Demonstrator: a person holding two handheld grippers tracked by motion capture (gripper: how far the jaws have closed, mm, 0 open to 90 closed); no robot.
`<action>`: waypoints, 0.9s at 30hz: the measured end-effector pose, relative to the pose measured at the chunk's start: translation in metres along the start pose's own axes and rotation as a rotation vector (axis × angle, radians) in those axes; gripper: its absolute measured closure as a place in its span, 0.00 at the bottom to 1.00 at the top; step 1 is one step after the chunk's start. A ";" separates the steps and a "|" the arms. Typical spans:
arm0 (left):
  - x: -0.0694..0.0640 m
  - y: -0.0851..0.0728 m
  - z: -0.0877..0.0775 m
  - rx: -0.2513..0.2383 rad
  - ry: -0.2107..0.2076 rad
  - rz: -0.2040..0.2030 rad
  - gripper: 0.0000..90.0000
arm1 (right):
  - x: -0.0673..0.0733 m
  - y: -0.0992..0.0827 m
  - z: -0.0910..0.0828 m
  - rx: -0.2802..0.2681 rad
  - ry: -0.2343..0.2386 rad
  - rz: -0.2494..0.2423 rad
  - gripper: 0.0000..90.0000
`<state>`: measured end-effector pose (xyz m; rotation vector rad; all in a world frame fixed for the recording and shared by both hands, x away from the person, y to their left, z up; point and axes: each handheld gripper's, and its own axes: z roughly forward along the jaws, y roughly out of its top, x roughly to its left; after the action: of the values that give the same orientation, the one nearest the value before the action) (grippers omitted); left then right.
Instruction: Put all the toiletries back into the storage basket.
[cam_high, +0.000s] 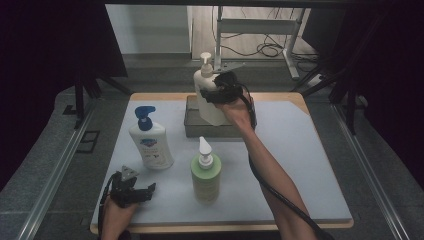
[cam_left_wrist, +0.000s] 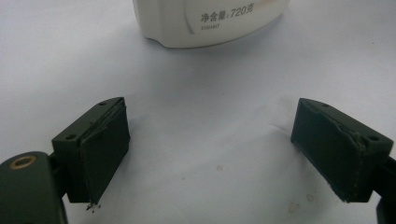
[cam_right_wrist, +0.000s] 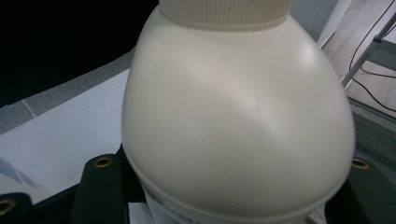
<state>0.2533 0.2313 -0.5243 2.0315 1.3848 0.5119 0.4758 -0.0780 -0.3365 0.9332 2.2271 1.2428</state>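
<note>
At the back of the table, my right gripper (cam_high: 216, 93) is shut on a cream pump bottle (cam_high: 203, 80), which stands upright over a dark tray (cam_high: 192, 131). Whether the bottle's base rests in the tray I cannot tell. In the right gripper view the cream pump bottle (cam_right_wrist: 233, 116) sits between the two jaws, with my right gripper (cam_right_wrist: 231, 191) clasping its sides. My left gripper (cam_high: 150, 192) lies low at the front left, open and holding nothing. In the left gripper view the left gripper (cam_left_wrist: 210, 144) faces the base of a white bottle (cam_left_wrist: 205, 23).
A white bottle with a blue pump (cam_high: 150, 145) stands at the left, just beyond the left gripper. A green bottle with a white pump (cam_high: 205, 177) stands at the front middle. The right forearm and its cable cross the mat (cam_high: 300, 165).
</note>
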 end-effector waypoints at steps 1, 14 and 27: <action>0.000 0.000 0.000 0.000 0.000 0.000 0.13 | 0.000 0.000 0.000 0.000 0.000 0.000 0.43; 0.000 0.000 0.000 0.001 0.000 -0.004 0.13 | 0.003 0.003 0.027 -0.013 -0.016 0.012 0.43; 0.000 0.000 0.000 0.001 0.000 -0.004 0.13 | 0.008 -0.007 0.049 0.006 -0.021 0.012 0.43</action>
<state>0.2532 0.2312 -0.5243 2.0293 1.3890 0.5090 0.4990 -0.0462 -0.3684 0.9592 2.2132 1.2274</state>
